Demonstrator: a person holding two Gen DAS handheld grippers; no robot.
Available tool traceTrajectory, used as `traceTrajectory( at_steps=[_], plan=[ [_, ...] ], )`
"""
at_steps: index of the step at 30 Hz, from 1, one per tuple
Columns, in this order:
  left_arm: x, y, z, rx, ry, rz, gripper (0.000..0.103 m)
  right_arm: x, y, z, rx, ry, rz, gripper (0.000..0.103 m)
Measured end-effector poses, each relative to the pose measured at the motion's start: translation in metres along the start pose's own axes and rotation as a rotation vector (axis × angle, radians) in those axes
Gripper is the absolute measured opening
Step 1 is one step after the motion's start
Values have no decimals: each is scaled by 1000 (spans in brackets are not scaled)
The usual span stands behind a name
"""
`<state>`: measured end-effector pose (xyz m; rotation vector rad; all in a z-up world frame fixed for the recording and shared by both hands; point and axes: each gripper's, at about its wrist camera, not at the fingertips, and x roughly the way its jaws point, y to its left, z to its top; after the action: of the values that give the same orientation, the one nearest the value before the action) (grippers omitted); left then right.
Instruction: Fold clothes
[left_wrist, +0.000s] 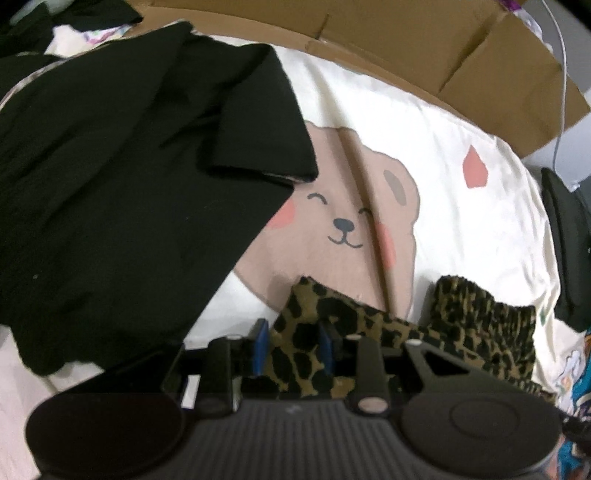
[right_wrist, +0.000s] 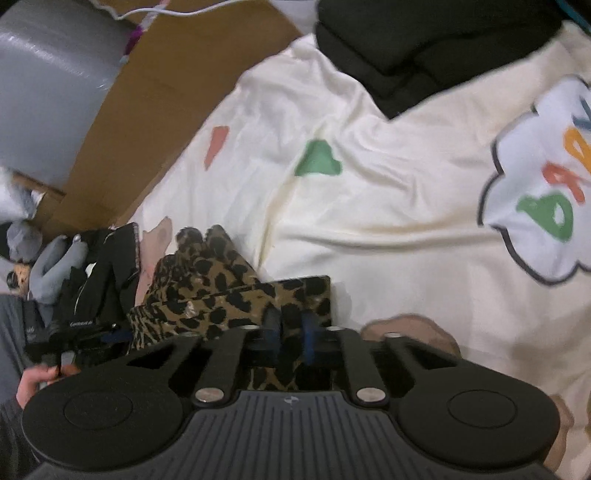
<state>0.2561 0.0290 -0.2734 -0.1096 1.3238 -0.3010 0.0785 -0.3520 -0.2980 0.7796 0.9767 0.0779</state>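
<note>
Now, line by line:

Left claw: the left claw is clenched on the leopard cloth at the bottom centre of its frame, blue pads on either side of a bunched edge.

Right claw: the right claw is likewise clamped on the same cloth, bottom centre of its frame, pads pressed close with fabric between.

Leopard cloth: it sits low in both views, partly gathered, draped between the two claws over the sheet. Held at two points like this, it can probably be lifted and spread or brought edge to edge; which of these is in hand cannot be told.

Black garment: a black garment lies loose at the left of the left view, overlapping the bear print.

Black pile: a darker stack sits at the upper right of the right view, looking folded and set aside.

Hand: a hand at the lower left of the right view holds the other tool.

Writing: coloured letters on a cloud patch at the right; only "B" and "A" read clearly.

Cardboard: cardboard runs along the top.
</note>
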Motion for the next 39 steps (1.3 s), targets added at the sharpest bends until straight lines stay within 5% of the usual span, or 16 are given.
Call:
traceTrajectory(
  at_steps=[6, 12, 14, 16, 18, 33, 37, 39],
  plan=[
    [4, -10, 2, 66, 3, 31, 31, -4, 5, 7, -14, -46, -9, 2],
    [1, -18, -4, 151, -9, 48, 37, 12, -3, 3, -10, 17, -89, 5],
    [2, -21, -7, 187, -11, 48, 41, 12, -5, 1, -6, 10, -95, 11],
    [4, -23, -9, 210, -11, 56, 41, 12, -8, 1, 3, 2, -97, 37],
    [7, -25, -11, 228, -10, 67, 42, 13, -9, 0, 1, -2, -98, 42],
    [10, -38, -35, 292, -39, 117, 43, 41, 14, 1, -134, 47, -166, 44],
    [7, -43, -43, 312, -40, 115, 31, 47, 18, 1, -160, 63, -169, 24],
    [6, -44, -46, 321, -40, 107, 13, 48, 17, 1, -158, 68, -157, 12]
  ],
)
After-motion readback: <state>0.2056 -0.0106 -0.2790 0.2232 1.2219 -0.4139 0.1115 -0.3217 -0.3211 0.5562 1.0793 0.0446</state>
